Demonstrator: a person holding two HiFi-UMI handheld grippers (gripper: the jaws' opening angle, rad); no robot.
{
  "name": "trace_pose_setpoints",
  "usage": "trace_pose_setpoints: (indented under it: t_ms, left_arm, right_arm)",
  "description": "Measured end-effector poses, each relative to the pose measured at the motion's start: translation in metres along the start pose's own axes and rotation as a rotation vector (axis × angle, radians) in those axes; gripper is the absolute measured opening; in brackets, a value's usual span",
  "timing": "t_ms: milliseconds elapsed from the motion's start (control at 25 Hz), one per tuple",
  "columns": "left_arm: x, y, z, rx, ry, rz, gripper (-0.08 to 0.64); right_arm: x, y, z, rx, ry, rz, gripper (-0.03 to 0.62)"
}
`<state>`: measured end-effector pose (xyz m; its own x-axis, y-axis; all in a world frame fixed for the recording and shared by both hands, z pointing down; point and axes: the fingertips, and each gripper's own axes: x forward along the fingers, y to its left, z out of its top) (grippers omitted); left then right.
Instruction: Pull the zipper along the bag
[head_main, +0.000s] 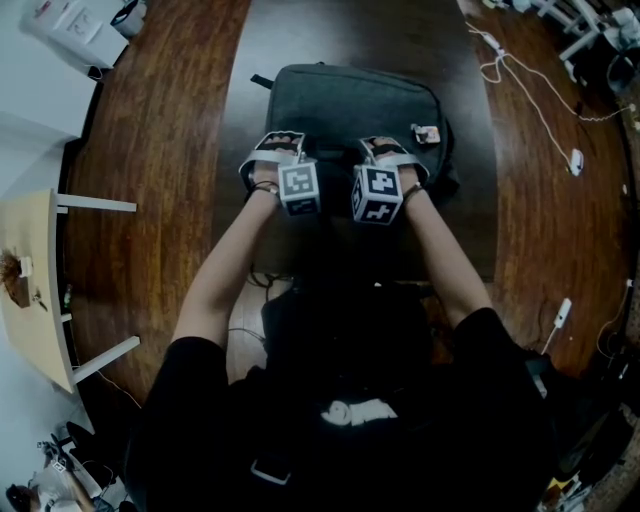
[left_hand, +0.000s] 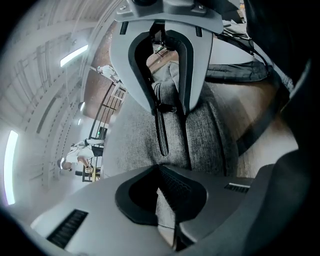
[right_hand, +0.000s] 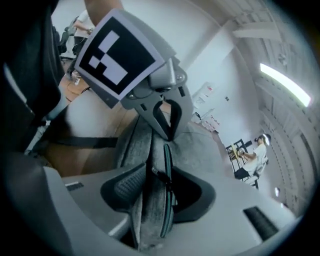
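Dark brown wooden table (head_main: 160, 150), head view: a grey fabric backpack (head_main: 350, 100) lies flat at its middle, and a white cable (head_main: 530, 100) trails to the right of the backpack. The two tools I am steering sit side by side at the backpack's near edge. I read the left hand-held gripper (left_hand: 165, 200) as pressed together on a raised fold of the backpack's grey cloth. The right hand-held gripper (right_hand: 160, 195) stands with its jaws wide apart, straddling the same ridge of cloth just beside the left one without clamping it. Between the right jaws I see the teal zipper track (right_hand: 167, 160) running along the ridge, with its small black zipper pull (right_hand: 160, 177) lying unheld.
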<state>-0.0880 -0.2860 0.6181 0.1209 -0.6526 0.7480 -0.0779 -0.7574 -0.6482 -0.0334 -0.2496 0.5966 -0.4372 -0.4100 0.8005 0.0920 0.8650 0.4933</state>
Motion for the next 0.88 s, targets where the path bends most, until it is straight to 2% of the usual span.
trace_pose_setpoints:
  t_ms: [120,200,320,400,520,720,880]
  left_arm:
    - [-0.001,0.001,-0.001,-0.002,0.001,-0.007,-0.003]
    - [-0.002,0.002,-0.002,-0.009,-0.003,-0.01,-0.003]
    - [-0.002,0.003,0.0,-0.021,-0.013,-0.004,-0.003]
    - [-0.001,0.003,-0.001,-0.023,-0.012,-0.003,-0.003]
    - [-0.001,0.003,-0.002,-0.019,-0.009,-0.001,-0.003]
    - [-0.003,0.002,-0.001,-0.014,-0.004,0.001,-0.003]
    - [-0.003,0.002,0.0,-0.01,-0.002,-0.002,-0.003]
  right_arm:
    - [-0.003,0.003,0.006,-0.035,0.002,0.041,0.15]
    - [-0.003,0.003,0.001,-0.033,-0.005,0.036,0.123]
    - [-0.014,-0.005,-0.003,0.029,-0.053,-0.014,0.103]
    - [-0.018,-0.013,-0.014,0.099,-0.058,-0.053,0.063]
    - [-0.016,-0.015,-0.025,0.157,-0.054,-0.065,0.061]
    - [-0.017,-0.018,-0.023,0.157,-0.085,-0.119,0.072]
    - [-0.014,-0.017,-0.025,0.12,-0.068,-0.102,0.066]
